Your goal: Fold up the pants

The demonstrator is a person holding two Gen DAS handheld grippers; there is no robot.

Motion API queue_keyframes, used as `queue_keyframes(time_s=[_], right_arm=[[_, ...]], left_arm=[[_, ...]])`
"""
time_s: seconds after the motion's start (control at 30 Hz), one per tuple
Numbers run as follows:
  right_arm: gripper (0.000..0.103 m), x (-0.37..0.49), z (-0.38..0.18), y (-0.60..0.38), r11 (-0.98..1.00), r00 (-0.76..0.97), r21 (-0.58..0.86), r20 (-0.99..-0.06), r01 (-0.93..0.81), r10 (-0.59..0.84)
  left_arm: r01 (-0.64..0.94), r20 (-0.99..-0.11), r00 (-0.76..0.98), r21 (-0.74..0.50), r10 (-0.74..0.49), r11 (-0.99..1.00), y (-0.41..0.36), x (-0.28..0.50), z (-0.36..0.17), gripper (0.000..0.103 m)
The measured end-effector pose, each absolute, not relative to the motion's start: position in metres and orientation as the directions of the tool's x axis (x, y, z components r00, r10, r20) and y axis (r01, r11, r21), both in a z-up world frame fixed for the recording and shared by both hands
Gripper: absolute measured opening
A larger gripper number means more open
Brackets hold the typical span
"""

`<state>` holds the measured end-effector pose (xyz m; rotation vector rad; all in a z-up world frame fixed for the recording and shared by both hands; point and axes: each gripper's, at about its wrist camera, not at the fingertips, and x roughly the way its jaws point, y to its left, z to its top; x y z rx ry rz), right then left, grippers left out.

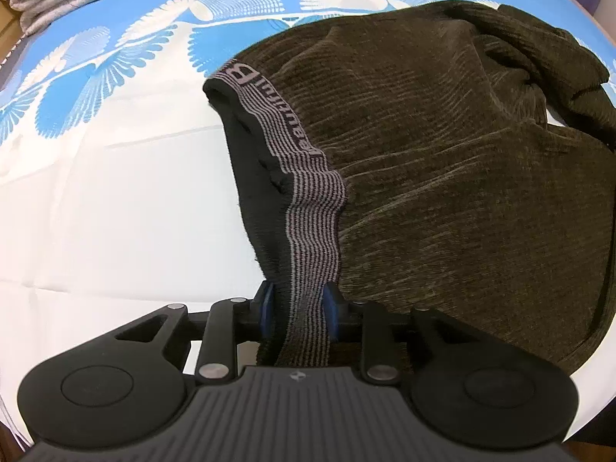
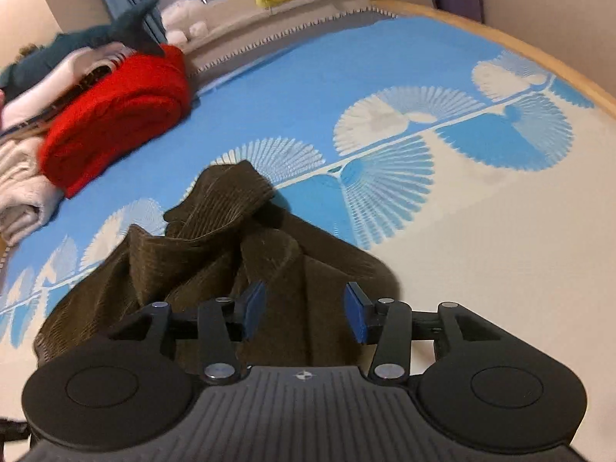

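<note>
The brown corduroy pants [image 1: 442, 177] lie rumpled on the blue-and-white bedspread [image 1: 115, 200]. The left tool [image 1: 298, 304] pinches the striped waistband [image 1: 308, 215]; the right tool [image 2: 304, 308] hangs open, empty, over the bunched legs. Advice: keep the waistband taut, grip a leg hem, draw flat. Waistband lettering (partly folded) unreadable.

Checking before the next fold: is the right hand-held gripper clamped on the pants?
No, the right hand-held gripper has its blue pads spread apart above the brown pants, pinching no cloth.
</note>
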<state>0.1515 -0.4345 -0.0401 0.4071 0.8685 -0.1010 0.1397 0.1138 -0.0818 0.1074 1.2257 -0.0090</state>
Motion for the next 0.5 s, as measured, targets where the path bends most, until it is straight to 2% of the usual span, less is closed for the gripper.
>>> queue_keyframes(time_s=[0.13,0.3,0.33,0.37,0.4,0.5], right_arm=[[0.052,0.199,-0.071,-0.409,0.911,0.599,0.292,-0.798,0.291,0.065],[0.05,0.235,-0.105,-0.388,0.929,0.519,0.185,-0.855,0.32,-0.009],[0.044,0.238,-0.109,-0.389,0.928,0.512,0.18,-0.859,0.328,-0.015],[0.032,0.241,-0.111,-0.39,0.924,0.505,0.175,-0.863,0.339,-0.023],[0.01,0.243,-0.112,-0.392,0.921,0.496,0.17,-0.868,0.351,-0.029],[0.008,0.242,-0.102,-0.397,0.916,0.525,0.202,-0.851,0.348,-0.012]], left_arm=[[0.067,-0.943,0.33,0.077,0.05,0.995,0.111,0.143,-0.086,0.036],[0.068,-0.948,0.317,0.059,0.035,0.996,0.116,0.147,-0.089,0.037],[0.07,-0.949,0.313,0.055,0.031,0.996,0.117,0.148,-0.09,0.038],[0.074,-0.951,0.308,0.053,0.027,0.996,0.118,0.149,-0.091,0.037],[0.079,-0.952,0.304,0.049,0.022,0.996,0.119,0.149,-0.092,0.036],[0.094,-0.953,0.302,0.056,0.025,0.994,0.118,0.15,-0.094,0.034]])
